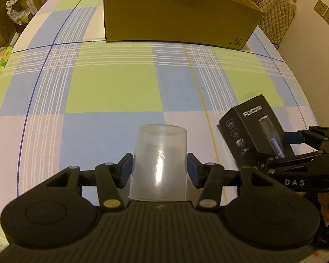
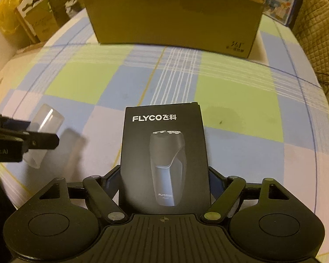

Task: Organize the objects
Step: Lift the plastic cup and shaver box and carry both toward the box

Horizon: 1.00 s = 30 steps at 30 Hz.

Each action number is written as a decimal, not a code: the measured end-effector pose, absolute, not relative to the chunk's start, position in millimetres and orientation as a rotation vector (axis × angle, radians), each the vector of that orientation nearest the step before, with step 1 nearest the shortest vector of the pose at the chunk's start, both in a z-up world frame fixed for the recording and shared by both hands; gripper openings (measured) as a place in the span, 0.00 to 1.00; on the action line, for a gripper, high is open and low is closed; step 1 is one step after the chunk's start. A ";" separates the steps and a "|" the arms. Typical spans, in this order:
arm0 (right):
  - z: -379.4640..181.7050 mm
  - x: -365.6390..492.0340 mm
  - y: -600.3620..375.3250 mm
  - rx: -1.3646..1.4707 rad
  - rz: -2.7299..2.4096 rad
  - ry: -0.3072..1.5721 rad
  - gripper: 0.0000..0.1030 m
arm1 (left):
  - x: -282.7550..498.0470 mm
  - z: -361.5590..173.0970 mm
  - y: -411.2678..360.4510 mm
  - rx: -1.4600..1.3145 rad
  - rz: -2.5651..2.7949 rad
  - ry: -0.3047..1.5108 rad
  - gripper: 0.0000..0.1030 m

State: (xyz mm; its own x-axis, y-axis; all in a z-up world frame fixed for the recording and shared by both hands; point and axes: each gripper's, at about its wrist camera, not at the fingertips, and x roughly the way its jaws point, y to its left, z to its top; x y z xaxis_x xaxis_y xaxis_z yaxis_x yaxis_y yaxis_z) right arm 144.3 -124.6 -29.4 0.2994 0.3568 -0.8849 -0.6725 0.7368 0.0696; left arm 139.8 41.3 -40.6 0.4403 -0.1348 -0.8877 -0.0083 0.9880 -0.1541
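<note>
A translucent plastic cup [image 1: 160, 149] stands upside down between the blue pads of my left gripper [image 1: 160, 171], which is shut on its sides low over the checked tablecloth [image 1: 111, 87]. In the right wrist view, the same cup [image 2: 48, 118] shows at the left in the left gripper [image 2: 33, 131]. A black FLYCO shaver box [image 2: 164, 144] sits upright between the fingers of my right gripper [image 2: 164, 179], whose pads press its two long sides. From the left wrist view the shaver box [image 1: 252, 127] looks tilted, with the right gripper [image 1: 272, 145] around its lower half.
A large open cardboard box [image 1: 175, 15] stands at the far side of the table, also visible as the cardboard box [image 2: 175, 17]. A quilted chair back [image 1: 276, 11] is behind it on the right. Cartons and bags [image 1: 2, 17] crowd the floor to the left.
</note>
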 end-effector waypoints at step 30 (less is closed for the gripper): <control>20.4 124.4 -171.1 -0.216 0.645 0.990 0.73 | 123.6 0.3 2.6 -0.121 -0.121 1.047 0.46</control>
State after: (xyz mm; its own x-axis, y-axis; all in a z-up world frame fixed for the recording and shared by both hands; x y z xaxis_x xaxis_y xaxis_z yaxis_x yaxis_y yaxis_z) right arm 124.4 -171.1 20.4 0.3819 0.4060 -0.8302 -0.5956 0.7950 0.1149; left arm 123.6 2.6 0.3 0.4949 -0.1566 -0.8547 0.0417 0.9868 -0.1566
